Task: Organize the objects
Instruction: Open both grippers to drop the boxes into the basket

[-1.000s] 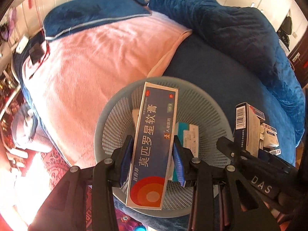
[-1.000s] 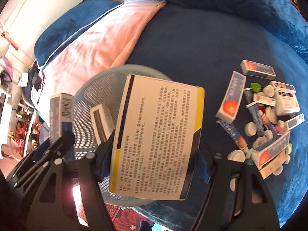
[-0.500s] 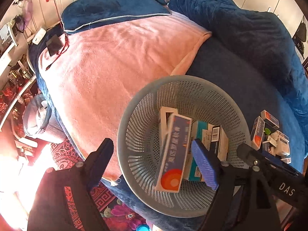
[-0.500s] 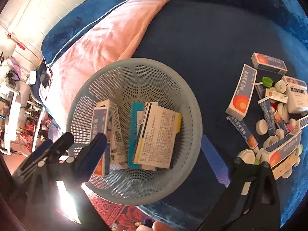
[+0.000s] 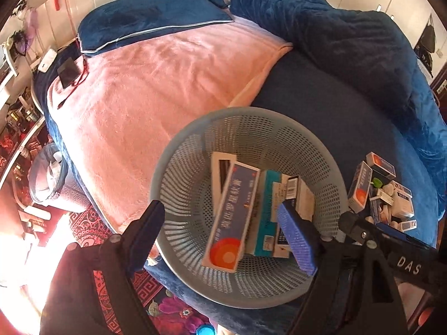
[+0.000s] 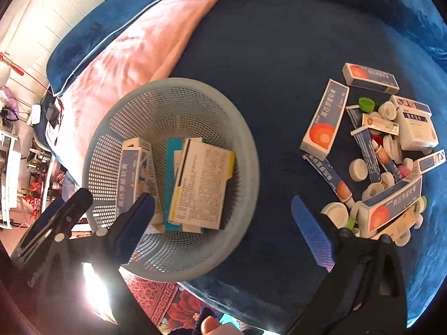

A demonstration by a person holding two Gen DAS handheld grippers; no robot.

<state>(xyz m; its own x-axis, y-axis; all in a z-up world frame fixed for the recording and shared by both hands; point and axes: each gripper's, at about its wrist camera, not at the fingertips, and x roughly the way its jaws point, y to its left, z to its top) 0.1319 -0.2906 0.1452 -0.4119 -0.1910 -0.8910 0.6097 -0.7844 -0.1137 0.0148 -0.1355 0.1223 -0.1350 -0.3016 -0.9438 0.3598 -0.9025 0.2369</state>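
A pale grey mesh basket (image 5: 178, 150) stands on the blue bedspread near the bed's edge. Inside it lie several medicine boxes, among them a long blue ointment box with an orange disc (image 5: 232, 217) and a white box with a yellow edge (image 6: 201, 178). My left gripper (image 5: 223, 231) hangs open above the basket, nothing between its blue pads. My right gripper (image 6: 223, 209) is open too, over the basket's right rim (image 6: 245, 145), and holds nothing. A pile of boxes, tubes and caps (image 6: 377, 153) lies on the bedspread to the right.
A pink blanket (image 5: 156, 89) covers the bed's left half, with a blue pillow (image 5: 145, 25) and a heaped blue quilt (image 5: 335, 33) behind. A phone and red cable (image 5: 68, 71) lie at the far left. Below the bed edge is a red patterned rug (image 5: 139, 293).
Both grippers opened wide and let go of their boxes. The blue ointment box and the white-and-yellow box now lie in the basket. The right gripper has shifted a little to the right.
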